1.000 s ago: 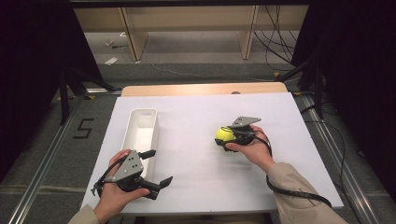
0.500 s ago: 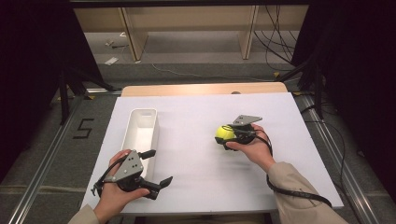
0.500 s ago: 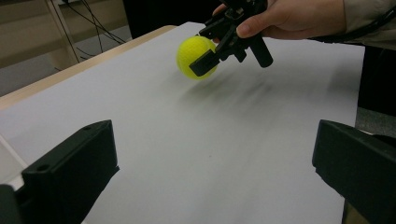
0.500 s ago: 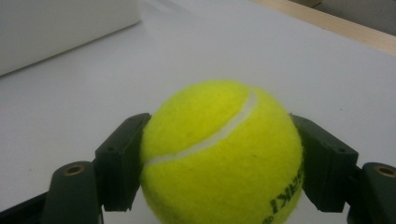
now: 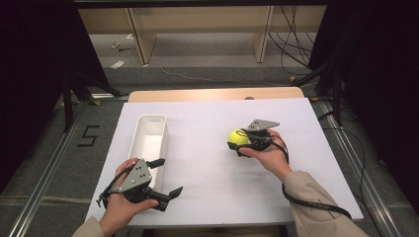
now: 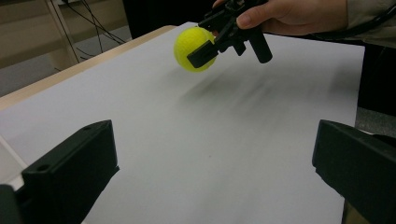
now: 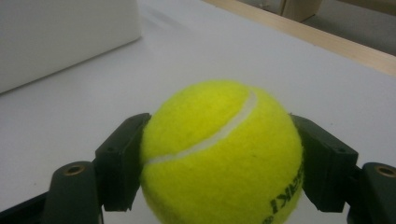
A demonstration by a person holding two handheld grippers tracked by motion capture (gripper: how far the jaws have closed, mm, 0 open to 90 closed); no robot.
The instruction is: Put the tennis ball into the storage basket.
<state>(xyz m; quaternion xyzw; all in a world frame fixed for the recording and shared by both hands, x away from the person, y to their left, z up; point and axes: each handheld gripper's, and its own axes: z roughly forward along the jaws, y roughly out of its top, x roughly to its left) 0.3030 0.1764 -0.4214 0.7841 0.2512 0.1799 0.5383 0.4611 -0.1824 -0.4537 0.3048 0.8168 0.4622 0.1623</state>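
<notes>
As the high view looks down on the white-covered counter (image 5: 207, 187), the right gripper (image 5: 243, 141) grasps a fuzzy yellow-green tennis ball (image 5: 237, 139) right of a long white plastic tray (image 5: 149, 138), while the left gripper (image 5: 165, 178) sits at the near edge, jaws spread. In the left gripper view, the ball (image 6: 192, 46) hangs just above the counter. In the right gripper view, both jaws press the ball's (image 7: 219, 154) sides.

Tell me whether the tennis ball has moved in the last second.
No. In the high view the tennis ball, clamped in the right gripper, sits at the same spot right of the white bin as before.
</notes>
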